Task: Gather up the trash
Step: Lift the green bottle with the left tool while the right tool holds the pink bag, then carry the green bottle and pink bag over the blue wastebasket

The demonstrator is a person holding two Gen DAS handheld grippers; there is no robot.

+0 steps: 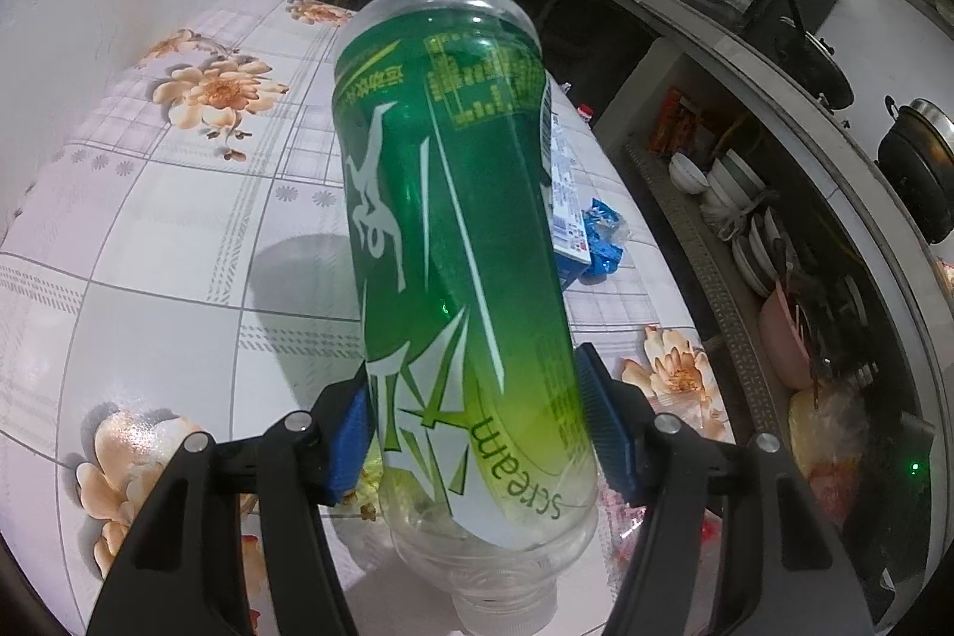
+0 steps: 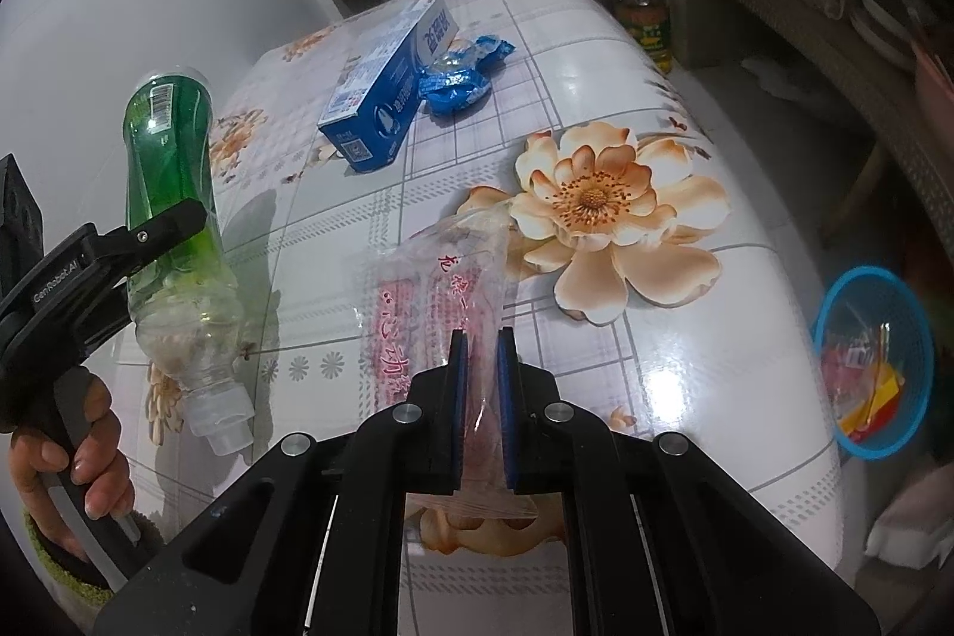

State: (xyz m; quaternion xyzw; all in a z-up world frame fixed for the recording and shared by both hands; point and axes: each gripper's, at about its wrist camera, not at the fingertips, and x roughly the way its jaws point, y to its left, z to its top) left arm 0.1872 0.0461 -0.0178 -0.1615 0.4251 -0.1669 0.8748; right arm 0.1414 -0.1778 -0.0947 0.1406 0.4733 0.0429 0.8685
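Note:
A green-labelled clear plastic bottle (image 1: 441, 195) hangs upside down above the table, its neck toward the camera. My left gripper (image 1: 477, 427) is shut on it, blue pads (image 1: 349, 433) pressing the lower body from both sides. The right wrist view shows the same bottle (image 2: 170, 141) at the left, lifted off the cloth. My right gripper (image 2: 482, 368) is shut on a crumpled clear plastic bag (image 2: 435, 290) with red print, which lies on the flowered table (image 2: 685, 368). A blue carton (image 2: 387, 93) and a blue wrapper (image 2: 465, 73) lie farther back.
A blue basket (image 2: 864, 273) holding wrappers stands on the floor off the table's right edge. An oil bottle (image 2: 641, 10) stands on the floor beyond the far corner. Shelves with bowls (image 1: 745, 207) run along the right. A hand (image 2: 89, 433) grips the left tool's handle.

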